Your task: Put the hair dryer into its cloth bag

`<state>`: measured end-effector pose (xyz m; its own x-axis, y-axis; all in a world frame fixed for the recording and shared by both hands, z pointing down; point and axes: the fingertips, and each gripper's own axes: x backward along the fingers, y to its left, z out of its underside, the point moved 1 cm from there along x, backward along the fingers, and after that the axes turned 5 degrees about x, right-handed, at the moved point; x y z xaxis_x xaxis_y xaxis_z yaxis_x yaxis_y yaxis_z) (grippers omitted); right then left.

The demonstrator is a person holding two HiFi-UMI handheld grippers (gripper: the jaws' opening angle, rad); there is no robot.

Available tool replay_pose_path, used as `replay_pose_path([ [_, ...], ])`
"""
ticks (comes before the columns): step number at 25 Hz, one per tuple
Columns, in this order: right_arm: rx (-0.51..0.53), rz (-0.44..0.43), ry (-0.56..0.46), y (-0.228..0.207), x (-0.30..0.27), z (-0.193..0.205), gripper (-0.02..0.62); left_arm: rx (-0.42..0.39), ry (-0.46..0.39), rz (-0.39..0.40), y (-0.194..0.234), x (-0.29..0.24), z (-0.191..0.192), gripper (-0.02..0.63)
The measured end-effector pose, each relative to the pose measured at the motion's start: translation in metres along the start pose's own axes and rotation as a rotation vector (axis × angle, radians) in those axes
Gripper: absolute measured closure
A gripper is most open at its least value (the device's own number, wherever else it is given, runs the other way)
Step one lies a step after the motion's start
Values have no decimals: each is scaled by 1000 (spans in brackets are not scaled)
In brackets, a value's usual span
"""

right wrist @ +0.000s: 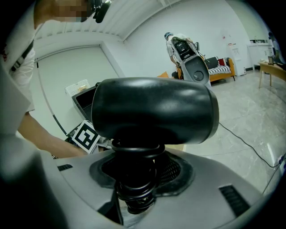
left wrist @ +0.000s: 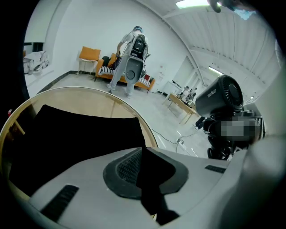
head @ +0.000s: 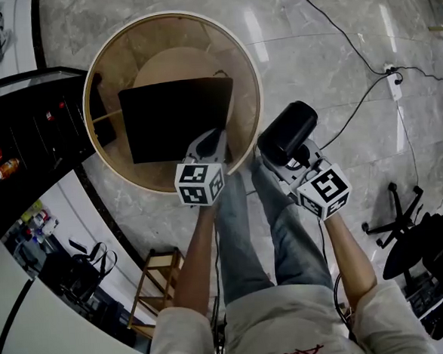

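Observation:
A black cloth bag [head: 172,119] lies flat on the round wooden table [head: 89,106]. My left gripper [head: 210,144] is at the bag's near right corner, and in the left gripper view its jaws [left wrist: 143,165] pinch a fold of the black cloth [left wrist: 76,134], lifted slightly. My right gripper [head: 292,161] is just right of the table, shut on the handle of the black hair dryer [head: 286,132]. The dryer's barrel [right wrist: 152,109] lies crosswise above the jaws [right wrist: 134,179], with its cord coiled round the handle. The dryer [left wrist: 219,99] also shows in the left gripper view.
A black cabinet [head: 29,125] stands left of the table. A cable [head: 348,42] runs over the marble floor to a power strip [head: 393,81]. A wooden stool [head: 157,279] is at the lower left and an office chair [head: 415,234] at the right.

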<state>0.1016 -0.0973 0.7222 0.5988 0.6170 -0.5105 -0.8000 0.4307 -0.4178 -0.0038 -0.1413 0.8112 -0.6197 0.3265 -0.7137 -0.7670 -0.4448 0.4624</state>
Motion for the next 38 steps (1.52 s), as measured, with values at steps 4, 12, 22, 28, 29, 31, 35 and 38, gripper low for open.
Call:
replay_pose_path([
  [4, 3, -6, 3, 5, -2, 1, 397, 13, -24, 9, -1, 6, -4, 555],
  [12, 46, -9, 59, 10, -6, 11, 397, 15, -52, -1, 4, 22, -6, 560],
  [22, 312, -84, 324, 13, -32, 45, 397, 20, -143, -1, 3, 48, -26, 561],
  [28, 419, -142, 464, 10, -56, 65, 397, 30, -151, 8, 5, 55, -20, 561],
  [29, 442, -155, 491, 9, -60, 68, 397, 32, -152, 10, 4, 55, -19, 561],
  [31, 490, -185, 543, 9, -67, 73, 397, 37, -156, 14, 4, 55, -20, 561],
  [35, 565, -233, 634, 11, -81, 83, 397, 41, -163, 23, 7, 57, -22, 561],
  [38, 603, -256, 694, 13, -89, 89, 397, 45, -167, 33, 8, 60, -22, 561],
])
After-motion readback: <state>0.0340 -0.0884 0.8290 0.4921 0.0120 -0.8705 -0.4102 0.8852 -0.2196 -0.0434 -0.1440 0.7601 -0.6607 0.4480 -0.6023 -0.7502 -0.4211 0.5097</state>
